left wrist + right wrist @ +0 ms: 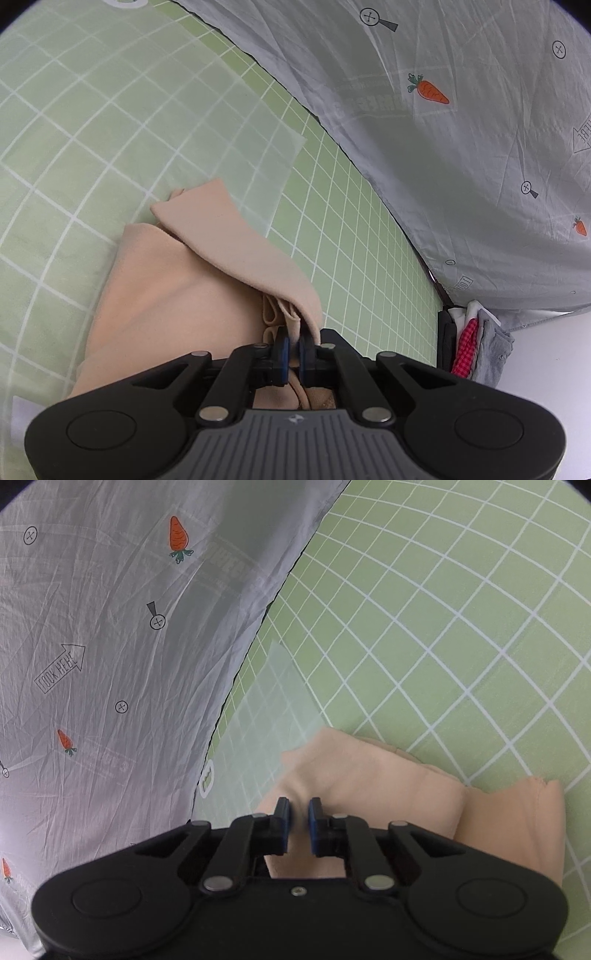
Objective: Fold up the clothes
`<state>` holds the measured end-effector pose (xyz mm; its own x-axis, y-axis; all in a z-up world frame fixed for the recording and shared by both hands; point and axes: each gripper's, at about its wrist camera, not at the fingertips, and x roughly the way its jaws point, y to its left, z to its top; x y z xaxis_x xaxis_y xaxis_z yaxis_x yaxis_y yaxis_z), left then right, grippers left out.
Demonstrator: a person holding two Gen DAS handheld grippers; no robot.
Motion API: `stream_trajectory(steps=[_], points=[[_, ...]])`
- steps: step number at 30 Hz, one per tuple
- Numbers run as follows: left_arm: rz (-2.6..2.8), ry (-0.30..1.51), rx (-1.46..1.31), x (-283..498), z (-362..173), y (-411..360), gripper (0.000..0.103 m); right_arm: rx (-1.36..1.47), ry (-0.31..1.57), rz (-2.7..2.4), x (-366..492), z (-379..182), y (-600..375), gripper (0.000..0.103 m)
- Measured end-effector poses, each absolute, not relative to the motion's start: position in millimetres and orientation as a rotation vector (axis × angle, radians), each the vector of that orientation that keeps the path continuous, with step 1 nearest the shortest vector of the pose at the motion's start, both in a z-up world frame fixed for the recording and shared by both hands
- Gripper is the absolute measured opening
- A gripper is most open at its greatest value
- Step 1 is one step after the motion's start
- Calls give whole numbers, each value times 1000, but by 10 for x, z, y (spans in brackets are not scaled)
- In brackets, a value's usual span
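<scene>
Where the soft peach-beige knit garment [177, 295] lies on the green mat with a white grid [92, 122], the left gripper [293, 341] is clamped on a bunched fold of it, the blue pads pinching the cloth right at the tips. From that pinch a long flap of the garment runs up and away to the left, its end resting on the mat, while the rest spreads below and to the left of the gripper.

In the right wrist view the same peach garment [369, 786] sits directly ahead of and under the right gripper [299, 810]. Its blue pads stand close together with cloth puckered between them, so it appears to be closed on a ridge of the fabric, though the contact itself is hard to see. The garment is thick, matte and smooth, folded into rounded layers to the right.

A pale translucent sheet [273, 716] lies flat on the mat just beyond the garment. A crinkled grey cloth printed with orange carrots [110, 646] borders the mat. A stack of folded clothes [472, 347], black, white, red check and grey, stands beyond the mat's edge.
</scene>
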<state>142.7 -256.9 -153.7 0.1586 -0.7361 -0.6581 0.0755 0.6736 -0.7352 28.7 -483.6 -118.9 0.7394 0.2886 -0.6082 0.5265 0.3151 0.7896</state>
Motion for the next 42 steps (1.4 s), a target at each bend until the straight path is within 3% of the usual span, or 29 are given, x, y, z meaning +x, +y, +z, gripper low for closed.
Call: stream_trajectory(steps=[16, 32, 37, 39, 41, 42], points=[[-458, 1165, -643, 1559, -1305, -2035, 4, 1074, 741, -304, 148, -1095, -4992, 4], [78, 796, -497, 2095, -526, -269, 4, 724, 528, -851, -744, -884, -6327, 3], [105, 840, -546, 2035, -656, -106, 6, 671, 559, -927, -855, -886, -6501, 4], [69, 887, -535, 1928, -764, -214, 8, 674, 603, -903, -823, -944, -6431, 9], [19, 928, -514, 1814, -842, -381, 17, 670, 638, -879, -767, -989, -6287, 34], [-10, 944, -507, 1768, -866, -462, 22, 671, 651, -862, -734, -1013, -6203, 42]])
